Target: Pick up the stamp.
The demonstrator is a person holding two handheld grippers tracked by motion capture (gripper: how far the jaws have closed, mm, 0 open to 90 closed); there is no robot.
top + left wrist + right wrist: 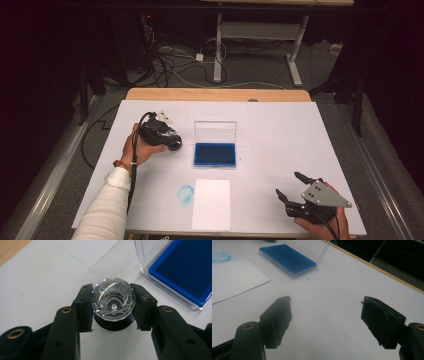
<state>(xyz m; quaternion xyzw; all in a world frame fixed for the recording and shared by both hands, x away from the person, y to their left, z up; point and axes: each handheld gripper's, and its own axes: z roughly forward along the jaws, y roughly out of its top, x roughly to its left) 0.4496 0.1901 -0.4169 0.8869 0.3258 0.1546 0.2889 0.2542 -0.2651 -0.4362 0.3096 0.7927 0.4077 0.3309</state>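
Left hand-held gripper (113,306) clamps a faceted stamp (113,300) (right (327,322) gapes, empty).

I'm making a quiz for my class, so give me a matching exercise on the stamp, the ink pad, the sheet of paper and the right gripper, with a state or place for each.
Things:
1. stamp
2. ink pad
3. sheet of paper
4. right gripper

States or places:
A. lies flat near the table's front edge
B. jaws apart, nothing between them
C. clamped between the left gripper's jaws
D. clear lid stands open

Pairs: 1-C, 2-D, 3-A, 4-B
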